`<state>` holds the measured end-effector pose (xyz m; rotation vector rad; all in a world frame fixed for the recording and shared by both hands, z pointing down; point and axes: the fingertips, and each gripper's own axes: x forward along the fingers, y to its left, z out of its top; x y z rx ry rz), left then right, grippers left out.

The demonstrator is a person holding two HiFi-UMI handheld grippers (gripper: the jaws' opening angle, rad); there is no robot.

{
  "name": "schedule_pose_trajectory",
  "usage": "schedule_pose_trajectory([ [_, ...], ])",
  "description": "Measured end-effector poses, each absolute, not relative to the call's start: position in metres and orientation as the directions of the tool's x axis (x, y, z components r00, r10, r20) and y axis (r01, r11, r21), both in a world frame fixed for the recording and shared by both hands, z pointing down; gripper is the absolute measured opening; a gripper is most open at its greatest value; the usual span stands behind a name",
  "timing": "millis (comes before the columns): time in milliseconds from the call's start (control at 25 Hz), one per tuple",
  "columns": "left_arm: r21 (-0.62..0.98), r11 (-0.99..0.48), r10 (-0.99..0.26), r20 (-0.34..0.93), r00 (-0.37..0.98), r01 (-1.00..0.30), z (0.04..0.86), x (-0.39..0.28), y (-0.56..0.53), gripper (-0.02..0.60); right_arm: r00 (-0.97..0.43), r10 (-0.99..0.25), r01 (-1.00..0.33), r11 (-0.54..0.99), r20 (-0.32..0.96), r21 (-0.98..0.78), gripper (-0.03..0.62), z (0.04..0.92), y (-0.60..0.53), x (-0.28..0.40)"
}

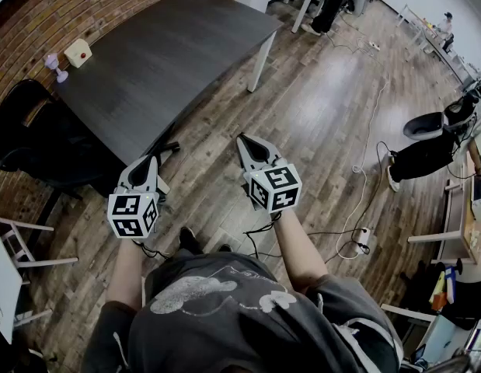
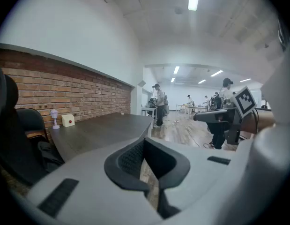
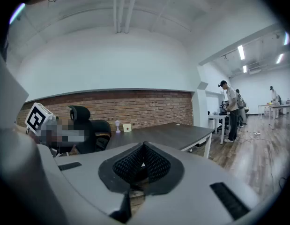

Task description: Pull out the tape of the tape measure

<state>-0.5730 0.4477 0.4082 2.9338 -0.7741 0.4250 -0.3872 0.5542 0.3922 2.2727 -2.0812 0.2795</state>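
No tape measure shows in any view. In the head view both grippers hang over the wooden floor, in front of a dark table. My left gripper is shut, jaws meeting at the tip with nothing between them; the left gripper view shows its tip pointing past the table's near corner. My right gripper is also shut and empty, and in the right gripper view it points toward the table and the brick wall. Each gripper's marker cube shows in the other's view.
On the table's far corner stand a small beige box with a red dot and a little pale lamp-like figure. A black office chair stands to the left. Cables and a power strip lie on the floor; people stand farther off.
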Motion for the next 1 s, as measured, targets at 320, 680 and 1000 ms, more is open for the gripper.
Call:
schedule_pose_trajectory([
  [320,0.027,-0.881,-0.445,0.297,0.845,-0.473,0.416,-0.564,0.473,0.008,0.065,-0.979,-0.994,-0.081,0.194,-0.079,0.029,0.400,0.575,-0.387],
  [680,-0.001,-0.884,-0.448,0.294,0.844,-0.468,0.419,-0.542,0.498,0.008,0.046,-0.974,-0.995,-0.065,0.223,-0.075,0.029,0.420,0.606,-0.373],
  [1000,-0.009,-0.859,-0.497,0.256,0.829,-0.512,0.416,-0.526,0.481,0.009,0.047,-0.983,-0.995,-0.061,0.176,-0.074,0.057,0.416,0.596,-0.353],
])
